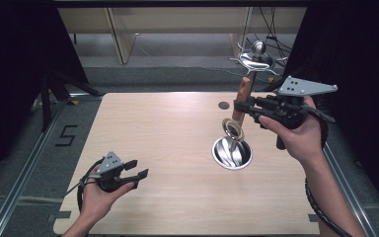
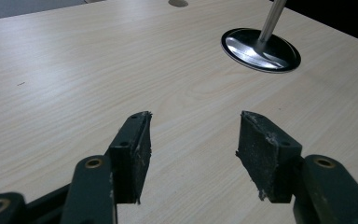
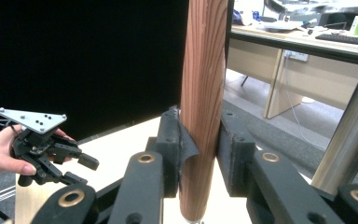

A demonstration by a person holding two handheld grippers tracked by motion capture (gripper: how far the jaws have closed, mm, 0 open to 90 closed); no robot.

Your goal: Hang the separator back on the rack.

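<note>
A chrome stand rises from a round base (image 1: 232, 153) (image 2: 261, 49) right of the table's middle, with a pole (image 2: 272, 21) (image 3: 349, 130) and a hooked top (image 1: 256, 58). My right gripper (image 1: 240, 109) (image 3: 199, 140) is shut on the wooden handle (image 1: 244, 94) (image 3: 204, 93) of a utensil, held nearly upright beside the pole. The utensil's metal ring end (image 1: 233, 129) hangs above the base. My left gripper (image 1: 135, 172) (image 2: 193, 135) (image 3: 81, 169) is open and holds nothing, low over the table at the front left.
The light wooden table (image 1: 168, 128) has a small round cable hole (image 1: 223, 105) (image 2: 178, 3) near its far edge. Black curtains stand on both sides. Desks and cables lie beyond the far edge.
</note>
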